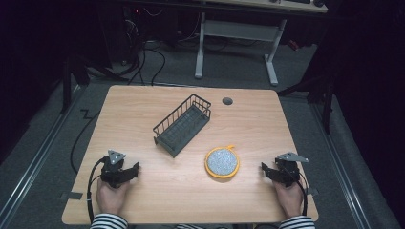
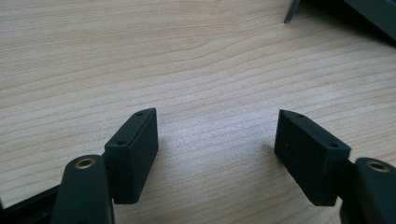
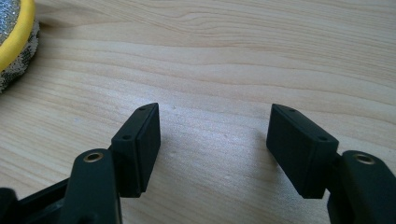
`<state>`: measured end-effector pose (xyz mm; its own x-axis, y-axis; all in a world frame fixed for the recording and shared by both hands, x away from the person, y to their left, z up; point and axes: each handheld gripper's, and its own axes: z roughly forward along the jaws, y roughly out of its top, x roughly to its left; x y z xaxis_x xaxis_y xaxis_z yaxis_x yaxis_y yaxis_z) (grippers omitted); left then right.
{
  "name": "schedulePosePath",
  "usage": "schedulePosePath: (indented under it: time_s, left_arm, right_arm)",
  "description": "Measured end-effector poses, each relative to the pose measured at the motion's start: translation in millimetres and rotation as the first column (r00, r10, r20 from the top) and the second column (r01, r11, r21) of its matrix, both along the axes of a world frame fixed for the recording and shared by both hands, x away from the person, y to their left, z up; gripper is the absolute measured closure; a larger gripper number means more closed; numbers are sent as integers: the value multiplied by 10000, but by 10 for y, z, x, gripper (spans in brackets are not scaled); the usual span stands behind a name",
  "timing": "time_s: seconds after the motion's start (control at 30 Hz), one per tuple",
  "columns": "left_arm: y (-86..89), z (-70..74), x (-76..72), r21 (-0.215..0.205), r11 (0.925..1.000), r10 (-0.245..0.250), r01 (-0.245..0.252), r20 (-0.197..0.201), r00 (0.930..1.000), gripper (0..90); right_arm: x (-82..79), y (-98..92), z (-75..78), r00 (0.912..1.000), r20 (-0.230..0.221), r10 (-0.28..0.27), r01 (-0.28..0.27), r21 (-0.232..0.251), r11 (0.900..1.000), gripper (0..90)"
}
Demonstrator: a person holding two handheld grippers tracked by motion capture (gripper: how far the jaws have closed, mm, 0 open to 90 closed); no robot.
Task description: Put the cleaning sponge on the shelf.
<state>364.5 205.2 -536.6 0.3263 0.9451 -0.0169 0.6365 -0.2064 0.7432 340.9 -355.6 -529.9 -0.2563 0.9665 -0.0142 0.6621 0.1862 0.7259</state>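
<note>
A round scrubbing sponge (image 1: 222, 162) with a yellow rim and a grey glittery top lies on the wooden table (image 1: 143, 109), right of centre. Its edge (image 3: 11, 42) shows at the upper left of the right gripper view. A dark wire basket (image 1: 182, 124) sits slantwise at the table's middle, and one corner of it (image 2: 355, 14) reaches into the left gripper view. My left gripper (image 1: 134, 169) rests open at the near left, held in a hand. At the near right my right gripper (image 1: 265, 170) stands open too. Bare wood lies between each pair of jaws (image 2: 215, 135) (image 3: 212, 128).
A small round grommet hole (image 1: 227, 101) is set in the table's far edge. Beyond the table stand the white legs of another desk (image 1: 236, 45) and several cables on the grey floor. A black cable (image 1: 90, 186) trails from the left gripper.
</note>
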Motion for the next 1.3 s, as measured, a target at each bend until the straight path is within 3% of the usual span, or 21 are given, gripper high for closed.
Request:
schedulePosePath:
  time_s: [0.33,0.7,1.03,1.2,1.3]
  left_arm:
    - [-20,-3,8,24,9999,-117,117,-80,9999,245]
    - [-5,2,-1,-85,10000,-37,36,-64,10000,271]
    - [15,75,-7,-686,9974,-221,206,-214,9995,295]
    - [21,171,12,-942,9951,-326,308,-169,9993,298]
    - [26,256,22,-1334,9901,-458,441,-96,9989,306]
  right_arm:
    - [0,3,0,10000,0,10,-10,-15,10000,347]
    - [-1,3,0,10000,0,11,-11,-17,10000,347]
    - [-2,4,0,10000,0,10,-10,-12,10000,346]
    - [-3,4,0,10000,0,15,-15,-14,10000,345]
    - [-4,4,0,10000,-2,19,-19,-11,10000,344]
